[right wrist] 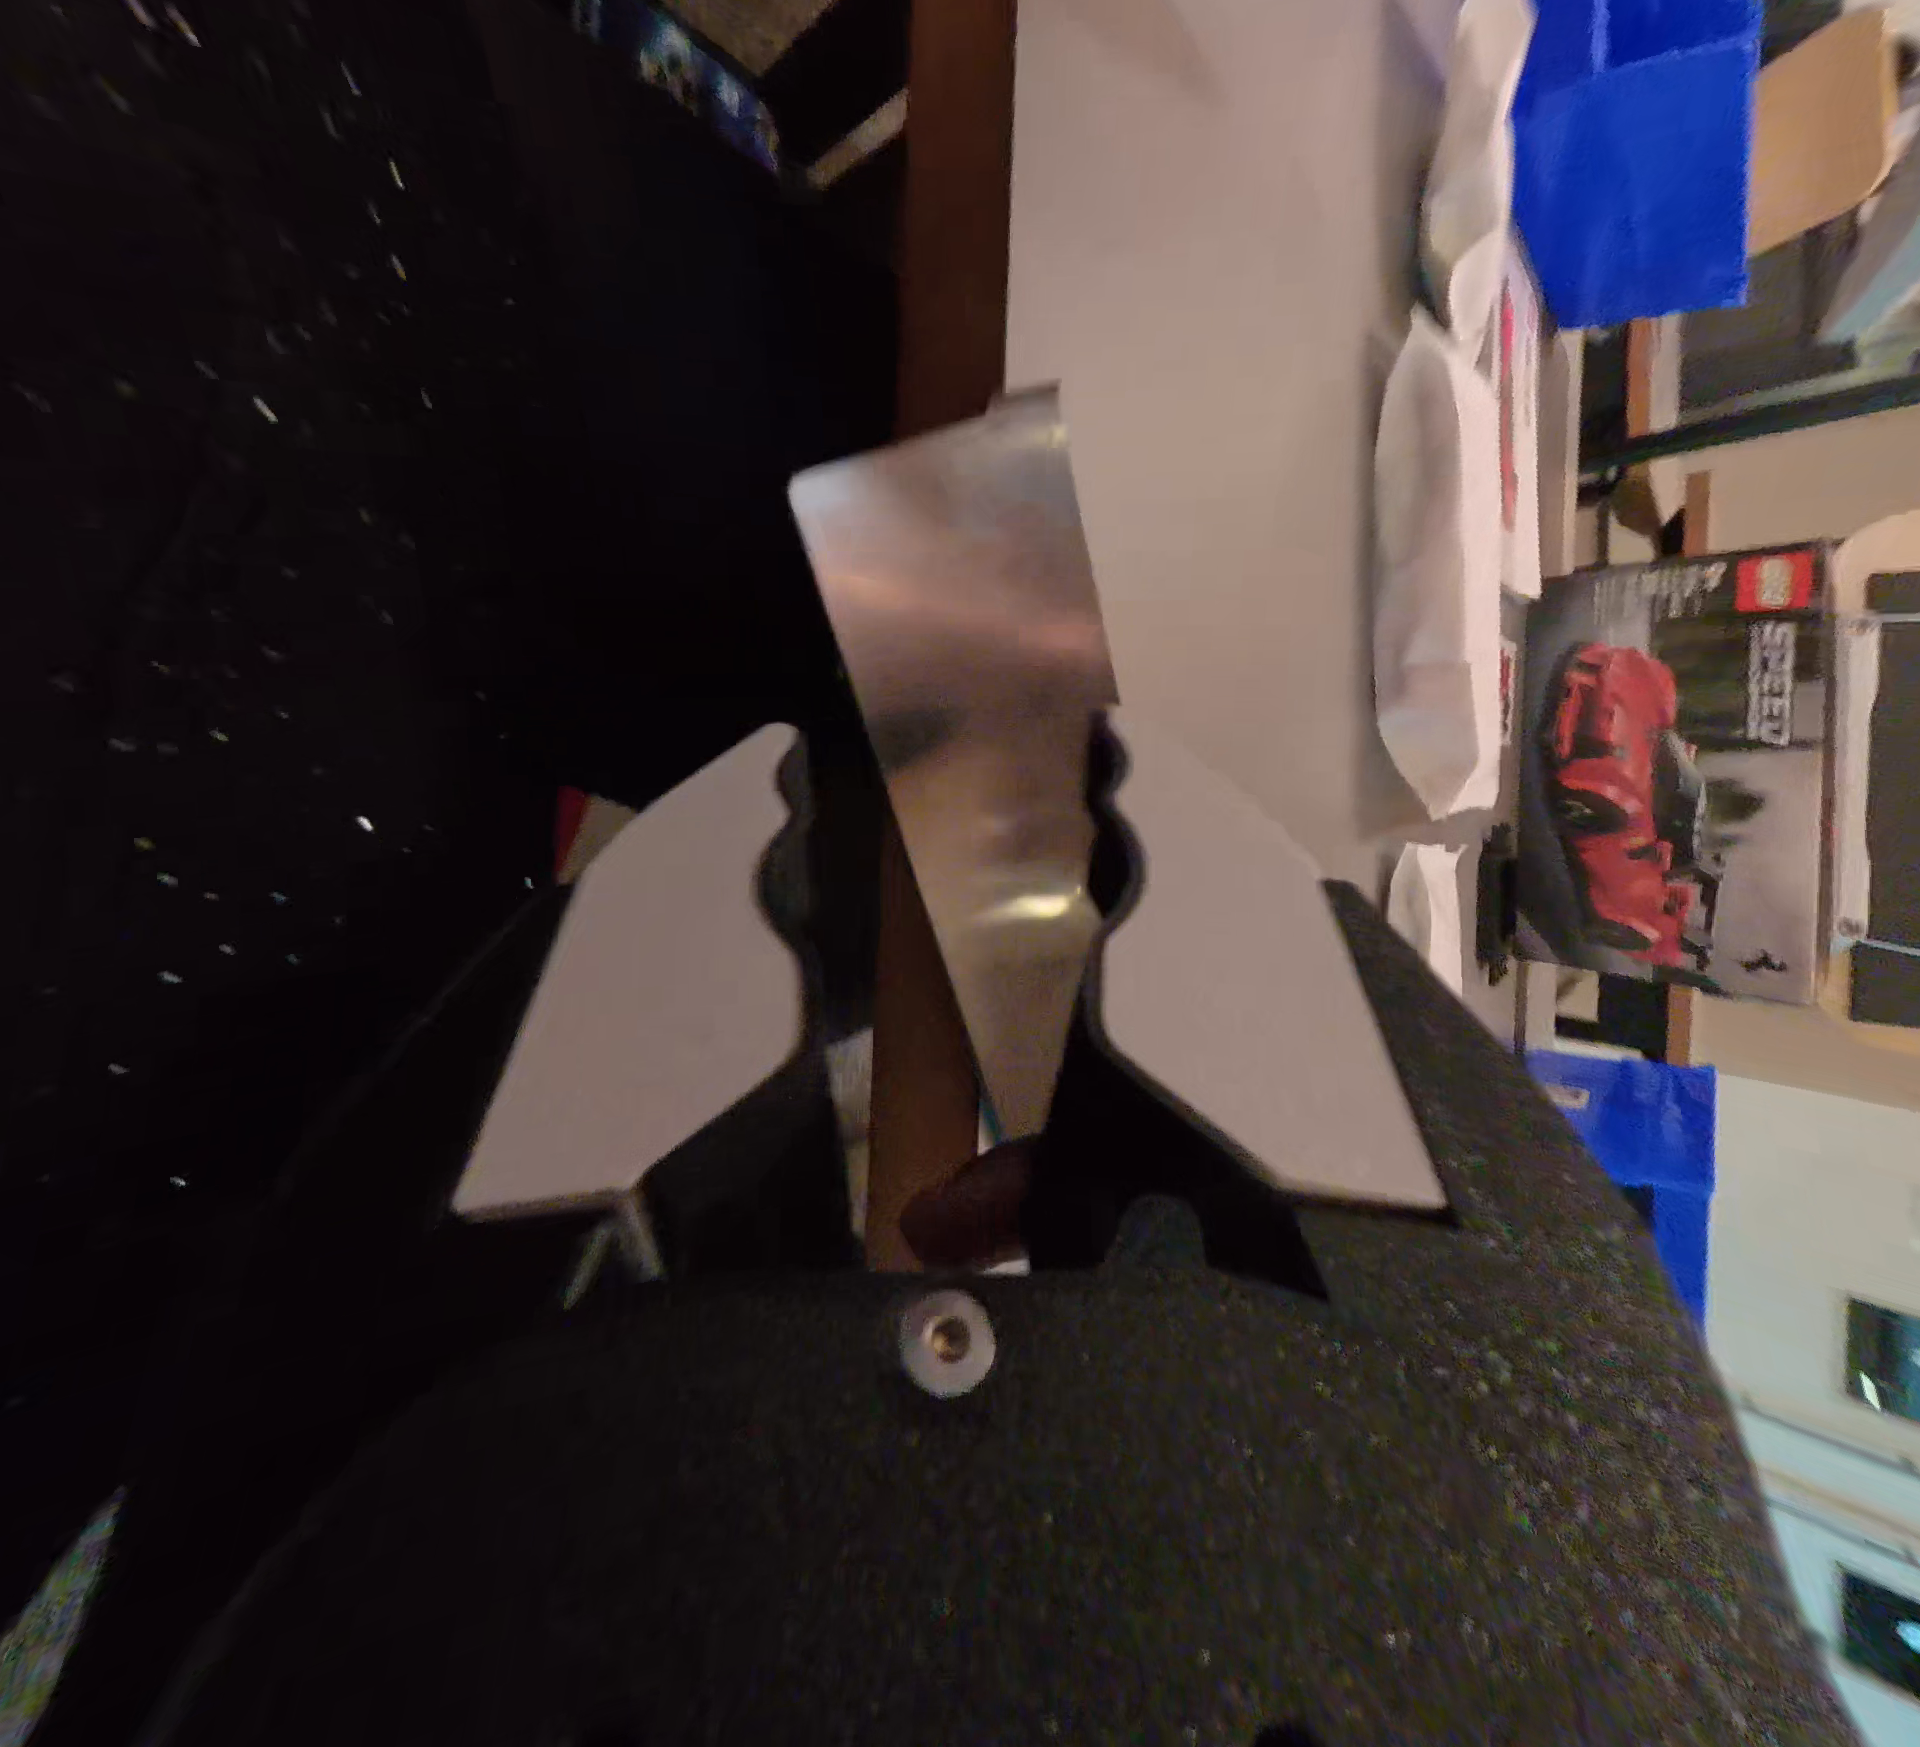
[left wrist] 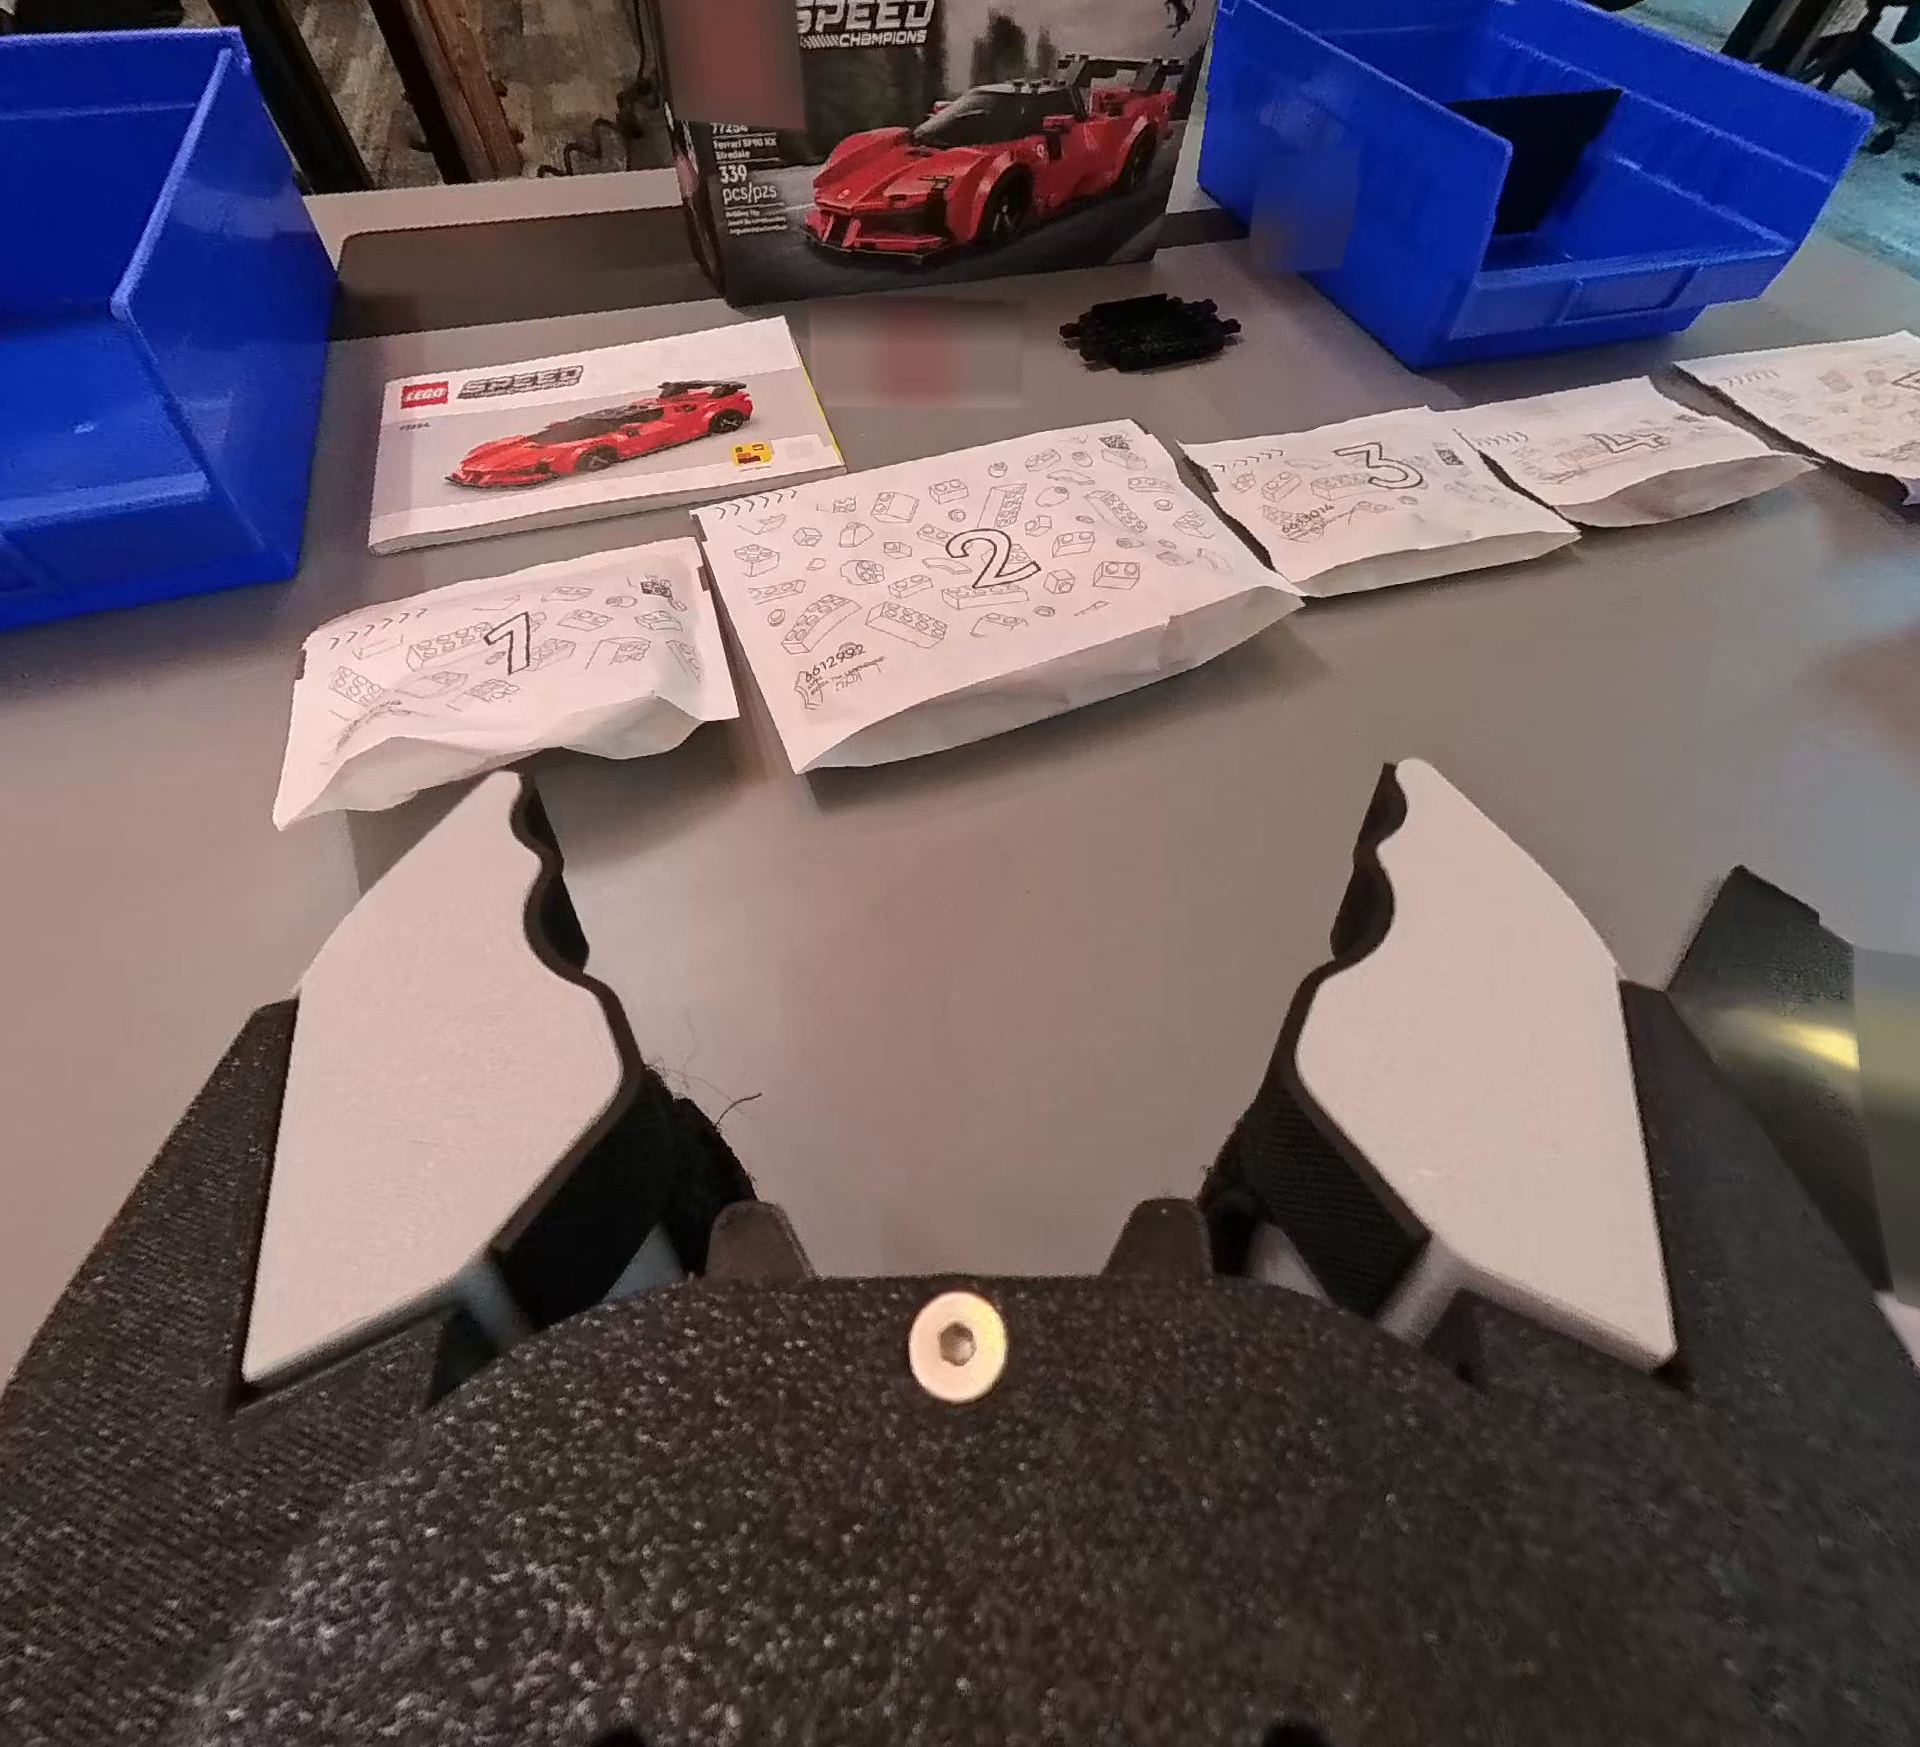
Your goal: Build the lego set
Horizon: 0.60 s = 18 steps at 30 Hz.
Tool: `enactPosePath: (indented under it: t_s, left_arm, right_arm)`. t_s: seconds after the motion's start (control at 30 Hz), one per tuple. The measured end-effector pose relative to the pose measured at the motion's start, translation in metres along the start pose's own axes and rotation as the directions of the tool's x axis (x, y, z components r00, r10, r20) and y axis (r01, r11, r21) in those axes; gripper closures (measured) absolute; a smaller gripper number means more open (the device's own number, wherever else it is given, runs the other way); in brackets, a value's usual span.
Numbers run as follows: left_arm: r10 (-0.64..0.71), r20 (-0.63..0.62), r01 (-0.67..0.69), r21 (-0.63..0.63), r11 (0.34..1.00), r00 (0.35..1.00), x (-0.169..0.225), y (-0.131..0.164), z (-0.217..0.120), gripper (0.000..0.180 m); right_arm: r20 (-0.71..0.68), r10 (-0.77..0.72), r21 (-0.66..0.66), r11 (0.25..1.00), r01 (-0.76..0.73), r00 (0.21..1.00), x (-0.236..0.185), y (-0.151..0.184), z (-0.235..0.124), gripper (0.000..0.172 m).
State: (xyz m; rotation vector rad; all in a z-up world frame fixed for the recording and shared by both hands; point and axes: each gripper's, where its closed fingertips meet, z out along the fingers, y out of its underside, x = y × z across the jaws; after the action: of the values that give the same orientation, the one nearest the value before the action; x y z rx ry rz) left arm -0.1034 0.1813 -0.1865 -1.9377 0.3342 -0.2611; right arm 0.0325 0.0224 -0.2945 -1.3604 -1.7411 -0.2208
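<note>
left gripper (left wrist: 956,778) – fingers wide apart, empty, bag 1 (left wrist: 499,679) just ahead-left | right gripper (right wrist: 951,741) – clamped on metal scraper (right wrist: 956,617), blade pointing forward along fingers

A shiny metal scraper blade (right wrist: 966,658) stands tilted between the right tongs (right wrist: 951,752), fanning beyond the tips.
</note>
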Motion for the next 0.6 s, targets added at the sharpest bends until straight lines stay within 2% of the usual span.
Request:
enactPosePath:
  t_s: [0.03, 0.07, 0.1, 0.13, 0.2, 0.27, 0.37, 0.47, 0.6]
  left_arm:
    - [0.002, -0.002, -0.002, -0.004, 1.000, 1.000, 0.001, 0.001, 0.000, 0.040]
    - [0.005, -0.004, -0.005, -0.006, 1.000, 1.000, 0.001, 0.001, -0.001, 0.040]
    - [0.008, -0.003, -0.008, -0.004, 1.000, 1.000, 0.001, 0.000, -0.001, 0.040]
    - [0.011, -0.003, -0.011, -0.001, 1.000, 1.000, 0.001, -0.001, -0.002, 0.041]
    - [0.017, -0.003, -0.017, 0.006, 1.000, 1.000, 0.002, -0.005, -0.003, 0.042]
    - [0.015, -0.008, -0.015, 0.013, 1.000, 1.000, 0.004, -0.009, -0.002, 0.042]
    - [0.021, -0.022, -0.021, 0.020, 1.000, 1.000, 0.011, -0.012, -0.001, 0.042]
    - [0.033, -0.044, -0.032, 0.021, 0.999, 0.999, 0.022, -0.014, 0.001, 0.043]
    - [0.061, -0.071, -0.060, 0.007, 0.998, 0.996, 0.038, -0.016, 0.005, 0.042]
  right_arm:
    - [0.013, -0.023, -0.048, 0.999, 0.024, 1.000, -0.003, 0.009, 0.004, 0.113]
    - [0.011, -0.061, -0.078, 0.995, 0.062, 0.998, -0.005, 0.016, 0.007, 0.123]
    - [-0.065, -0.095, -0.073, 0.993, 0.090, 0.993, 0.002, 0.016, 0.008, 0.143]
    - [-0.118, -0.133, -0.051, 0.990, 0.128, 0.984, 0.007, 0.011, 0.006, 0.155]
    - [-0.185, -0.120, -0.005, 0.993, 0.122, 0.975, 0.023, -0.001, -0.007, 0.168]
    - [-0.206, -0.023, 0.055, 0.998, 0.035, 0.978, 0.043, -0.008, -0.028, 0.170]
    - [-0.238, 0.119, 0.081, 0.991, -0.103, 0.964, 0.077, 0.001, -0.068, 0.170]
    - [-0.260, 0.257, 0.073, 0.966, -0.247, 0.931, 0.103, 0.023, -0.117, 0.170]
    - [-0.265, 0.499, 0.095, 0.865, -0.492, 0.825, 0.110, 0.068, -0.190, 0.170]
